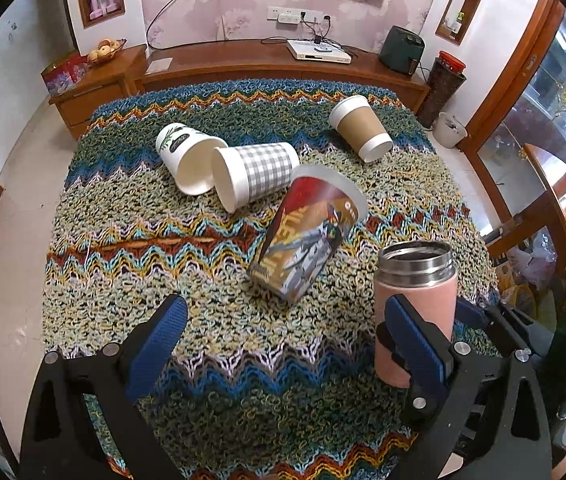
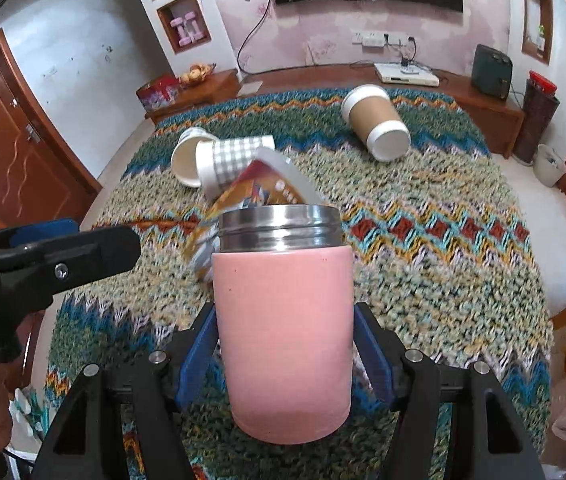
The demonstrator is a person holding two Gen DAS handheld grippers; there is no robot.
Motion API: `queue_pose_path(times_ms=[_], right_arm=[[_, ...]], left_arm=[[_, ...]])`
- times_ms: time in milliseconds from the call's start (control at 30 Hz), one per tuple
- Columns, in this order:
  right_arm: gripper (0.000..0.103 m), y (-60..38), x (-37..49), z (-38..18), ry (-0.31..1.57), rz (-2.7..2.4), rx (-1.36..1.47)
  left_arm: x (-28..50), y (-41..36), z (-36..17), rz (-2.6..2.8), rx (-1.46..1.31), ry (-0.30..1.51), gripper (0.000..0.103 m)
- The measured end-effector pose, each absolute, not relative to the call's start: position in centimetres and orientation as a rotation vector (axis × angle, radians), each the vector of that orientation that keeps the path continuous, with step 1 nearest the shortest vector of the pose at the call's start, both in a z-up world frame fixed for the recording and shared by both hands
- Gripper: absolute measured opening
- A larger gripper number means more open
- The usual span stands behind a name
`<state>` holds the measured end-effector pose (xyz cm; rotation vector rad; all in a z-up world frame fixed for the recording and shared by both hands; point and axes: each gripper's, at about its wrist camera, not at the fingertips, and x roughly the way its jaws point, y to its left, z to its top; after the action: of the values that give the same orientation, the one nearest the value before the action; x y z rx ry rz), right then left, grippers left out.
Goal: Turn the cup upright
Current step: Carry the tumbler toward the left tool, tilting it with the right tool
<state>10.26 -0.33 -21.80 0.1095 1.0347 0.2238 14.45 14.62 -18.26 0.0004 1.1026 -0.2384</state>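
A pink steel cup [image 2: 283, 320] with a bare metal rim stands upright between my right gripper's blue pads [image 2: 199, 352], which press on its sides. It also shows in the left wrist view [image 1: 417, 300], mouth up, at the right. My right gripper [image 2: 283, 344] is shut on it. My left gripper [image 1: 287, 336] is open and empty over the knitted cloth [image 1: 203, 248], just left of the pink cup. A printed paper cup [image 1: 307, 236] lies tilted on its side beyond it.
A white leaf-print cup [image 1: 187, 160], a grey checked cup [image 1: 255, 172] and a brown sleeved cup [image 1: 363, 128] lie on their sides farther back. A wooden TV cabinet [image 1: 275, 64] runs behind the table. A bin [image 1: 449, 130] stands on the floor at right.
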Motion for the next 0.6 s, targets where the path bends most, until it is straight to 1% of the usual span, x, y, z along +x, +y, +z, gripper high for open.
queue_pose_path(times_ms=[300, 600], right_arm=[[0.067, 0.4, 7.9, -23.4, 1.156, 0.273, 0.204], [0.067, 0.5, 6.4, -25.7, 1.265, 0.289, 0.321]], left_arm=[[12.7, 14.6, -18.7, -0.221, 0.0, 1.12, 0.1], [11.4, 14.4, -20.7, -0.216, 0.012, 1.188, 0.1]])
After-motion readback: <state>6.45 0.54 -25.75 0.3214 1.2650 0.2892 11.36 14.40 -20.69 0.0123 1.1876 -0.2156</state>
